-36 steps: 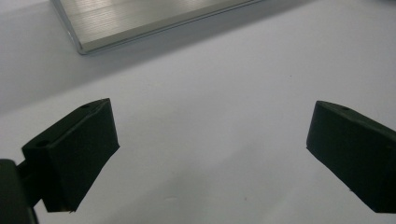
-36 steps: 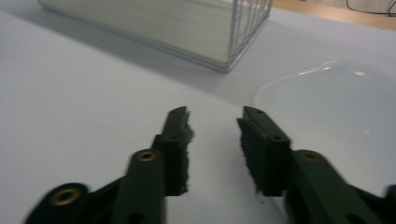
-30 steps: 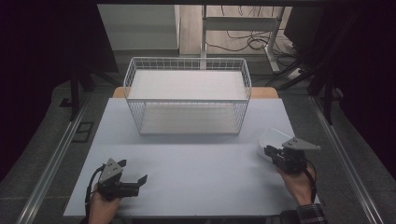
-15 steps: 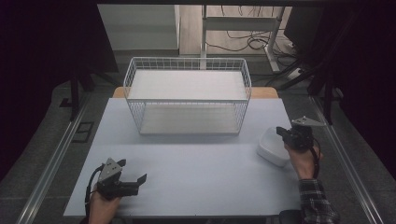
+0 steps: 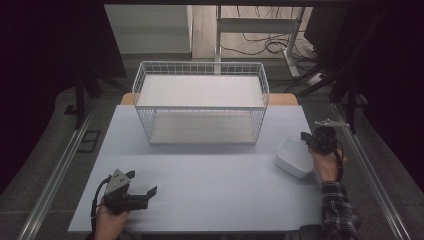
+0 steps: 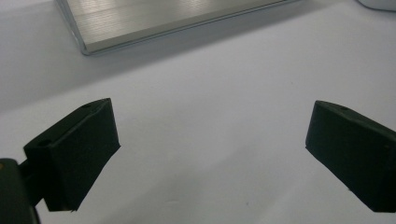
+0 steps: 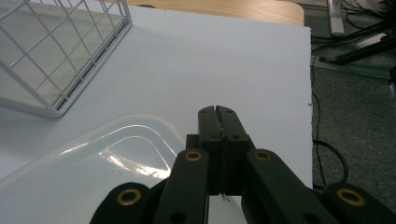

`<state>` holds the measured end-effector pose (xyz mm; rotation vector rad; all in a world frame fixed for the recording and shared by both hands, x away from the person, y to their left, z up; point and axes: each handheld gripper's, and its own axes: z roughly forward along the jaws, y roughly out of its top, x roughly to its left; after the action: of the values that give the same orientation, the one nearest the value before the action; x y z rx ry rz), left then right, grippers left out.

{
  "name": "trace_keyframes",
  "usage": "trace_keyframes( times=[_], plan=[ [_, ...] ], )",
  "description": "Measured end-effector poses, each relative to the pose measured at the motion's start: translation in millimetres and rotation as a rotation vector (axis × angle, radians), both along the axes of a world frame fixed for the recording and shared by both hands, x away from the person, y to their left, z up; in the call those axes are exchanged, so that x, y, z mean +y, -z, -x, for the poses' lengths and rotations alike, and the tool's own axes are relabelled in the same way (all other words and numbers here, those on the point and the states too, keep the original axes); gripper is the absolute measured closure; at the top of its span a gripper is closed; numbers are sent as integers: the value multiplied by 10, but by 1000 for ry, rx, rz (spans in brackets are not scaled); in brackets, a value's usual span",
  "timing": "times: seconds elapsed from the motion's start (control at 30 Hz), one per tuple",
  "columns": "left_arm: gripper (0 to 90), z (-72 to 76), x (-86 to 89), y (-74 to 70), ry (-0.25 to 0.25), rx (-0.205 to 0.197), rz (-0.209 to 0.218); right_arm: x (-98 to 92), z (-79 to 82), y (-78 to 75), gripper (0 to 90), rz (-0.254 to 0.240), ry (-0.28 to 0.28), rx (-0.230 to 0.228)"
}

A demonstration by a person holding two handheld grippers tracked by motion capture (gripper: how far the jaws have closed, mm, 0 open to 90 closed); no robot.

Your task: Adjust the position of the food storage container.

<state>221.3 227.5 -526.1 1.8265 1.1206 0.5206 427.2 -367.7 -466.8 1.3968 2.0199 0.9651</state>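
White container [image 5: 294, 157] lying on the tabletop [image 5: 210, 190], directly beside and beneath the right gripper [image 7: 218, 110], whose jaws are pressed together with nothing visible between them. Left gripper [image 6: 210, 154]: jaws spread wide over bare tabletop, holding nothing. Wire basket [image 5: 200, 107] stands ahead of both grippers, well apart.

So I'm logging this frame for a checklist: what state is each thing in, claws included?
Wire basket: upright on the table, nothing inside.
White container: flat on the table by the right edge, clamped at its rim by the right claw.
Right claw: jaws pressed together on the container's thin rim.
Left claw: jaws wide apart, nothing between them, low over bare table.
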Motion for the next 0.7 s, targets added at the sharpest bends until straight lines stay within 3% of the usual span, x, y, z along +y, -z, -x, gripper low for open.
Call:
trace_keyframes(
  times=[0.2,0.37,0.4,0.43,0.53,0.57,0.67,0.7],
  plan=[
    [22,2,3,-1,1,0,5,83,19,-6,894,-1,-49,12],
    [24,11,6,-10,1,-4,9,273,117,-12,894,9,-151,31],
    [24,11,6,-10,1,-4,9,273,117,-12,894,9,-151,31],
    [24,16,8,-14,0,-6,10,286,186,-48,892,32,-149,13],
    [24,25,12,-22,-2,-10,11,215,279,-102,891,21,-116,-23],
    [24,31,16,-28,-3,-14,12,103,388,-142,890,3,-69,-38],
    [25,34,17,-31,-2,-15,16,-12,510,-149,890,-8,-21,-37],
    [25,38,15,-33,0,-16,16,-114,620,-135,890,3,29,-36]
  ],
)
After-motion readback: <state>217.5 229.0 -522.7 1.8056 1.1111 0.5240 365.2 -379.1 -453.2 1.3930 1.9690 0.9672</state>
